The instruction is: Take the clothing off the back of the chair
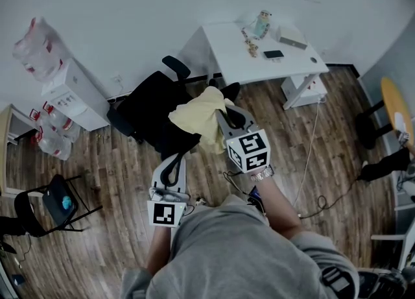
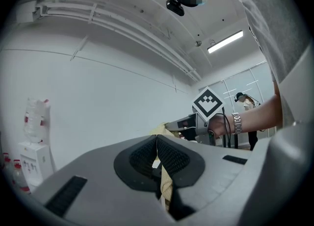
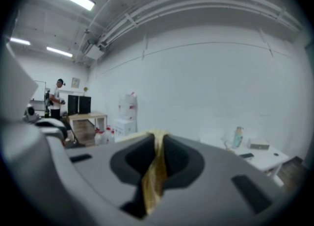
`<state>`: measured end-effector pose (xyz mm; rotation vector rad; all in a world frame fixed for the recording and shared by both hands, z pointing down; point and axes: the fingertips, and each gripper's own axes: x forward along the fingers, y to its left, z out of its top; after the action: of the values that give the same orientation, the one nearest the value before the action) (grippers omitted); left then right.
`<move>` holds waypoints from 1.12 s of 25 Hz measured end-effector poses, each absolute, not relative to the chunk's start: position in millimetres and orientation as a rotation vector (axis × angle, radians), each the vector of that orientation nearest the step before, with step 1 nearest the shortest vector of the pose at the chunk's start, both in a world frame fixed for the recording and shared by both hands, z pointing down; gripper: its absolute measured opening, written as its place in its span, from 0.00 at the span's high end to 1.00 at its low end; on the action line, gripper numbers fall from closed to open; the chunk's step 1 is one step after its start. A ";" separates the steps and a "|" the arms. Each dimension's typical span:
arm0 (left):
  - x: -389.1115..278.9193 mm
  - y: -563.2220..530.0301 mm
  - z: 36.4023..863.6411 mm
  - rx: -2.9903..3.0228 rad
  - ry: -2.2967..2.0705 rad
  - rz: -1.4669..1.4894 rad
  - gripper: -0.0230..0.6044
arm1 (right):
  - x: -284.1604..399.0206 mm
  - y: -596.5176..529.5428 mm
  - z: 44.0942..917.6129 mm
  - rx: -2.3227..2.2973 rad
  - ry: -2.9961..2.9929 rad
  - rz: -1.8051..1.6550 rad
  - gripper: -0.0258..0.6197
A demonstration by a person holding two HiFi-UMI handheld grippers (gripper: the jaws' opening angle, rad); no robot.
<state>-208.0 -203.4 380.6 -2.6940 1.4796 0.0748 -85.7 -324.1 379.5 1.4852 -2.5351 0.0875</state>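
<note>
Both left claw point(image 1: 179, 156) and right claw point(image 1: 224, 115) pinch yellow garment point(image 1: 200, 115), stretched crosswise over chair point(image 1: 148, 104).

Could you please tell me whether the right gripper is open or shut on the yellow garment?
Shut on it: the jaws of the right gripper stand together, with the yellow garment pinched between them.

Pale yellow clothing point(image 1: 198, 117), black chair point(image 1: 150, 104), white desk point(image 1: 232, 52)
</note>
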 end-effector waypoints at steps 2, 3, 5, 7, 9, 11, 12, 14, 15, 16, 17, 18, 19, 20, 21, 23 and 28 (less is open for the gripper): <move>-209.1 -203.3 381.1 -2.691 1.485 0.074 0.91 | -85.0 -323.9 375.6 1.492 -2.540 0.077 0.86; -210.0 -203.2 381.2 -2.689 1.488 0.072 0.91 | -84.7 -323.7 373.5 1.495 -2.543 0.072 0.86; -212.6 -203.3 380.7 -2.686 1.500 0.071 0.91 | -84.3 -323.0 368.7 1.497 -2.548 0.061 0.86; -215.1 -203.9 378.3 -2.680 1.507 0.072 0.91 | -84.4 -322.7 361.8 1.501 -2.554 0.045 0.86; -215.6 -204.2 376.2 -2.670 1.503 0.069 0.91 | -83.6 -321.7 355.2 1.508 -2.562 0.032 0.86; -215.3 -204.3 374.8 -2.664 1.499 0.068 0.91 | -82.7 -319.8 349.8 1.515 -2.571 0.022 0.86; -215.4 -204.4 374.1 -2.663 1.499 0.067 0.91 | -82.8 -318.8 347.0 1.516 -2.576 0.015 0.86; -214.7 -204.8 373.1 -2.659 1.500 0.065 0.91 | -82.9 -317.0 341.2 1.516 -2.588 -0.003 0.86; -213.6 -205.1 372.5 -2.657 1.496 0.064 0.91 | -82.2 -316.6 338.9 1.518 -2.590 -0.012 0.86; -212.4 -205.5 371.7 -2.656 1.491 0.065 0.91 | -81.3 -316.6 337.4 1.522 -2.590 -0.018 0.86; -211.3 -205.7 371.0 -2.657 1.484 0.065 0.91 | -80.3 -316.6 336.9 1.526 -2.588 -0.019 0.86; -210.3 -205.5 370.7 -2.658 1.476 0.061 0.91 | -79.5 -316.3 336.9 1.531 -2.586 -0.018 0.86; -209.3 -205.1 371.0 -2.660 1.469 0.056 0.91 | -78.8 -315.7 336.9 1.536 -2.587 -0.016 0.86; -208.1 -204.8 371.8 -2.664 1.465 0.049 0.91 | -78.1 -315.0 336.5 1.540 -2.590 -0.015 0.86; -206.6 -204.6 372.7 -2.668 1.465 0.044 0.91 | -77.4 -314.1 335.8 1.543 -2.593 -0.016 0.86; -202.7 -204.0 373.6 -2.672 1.464 0.041 0.91 | -75.2 -311.4 333.6 1.545 -2.601 -0.025 0.86; -189.7 -198.9 372.5 -2.678 1.448 0.040 0.91 | -68.2 -304.6 328.2 1.537 -2.620 -0.028 0.86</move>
<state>-189.7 -198.9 372.5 -2.6781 1.4483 0.0401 -68.2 -304.6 328.2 1.5371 -2.6196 -0.0278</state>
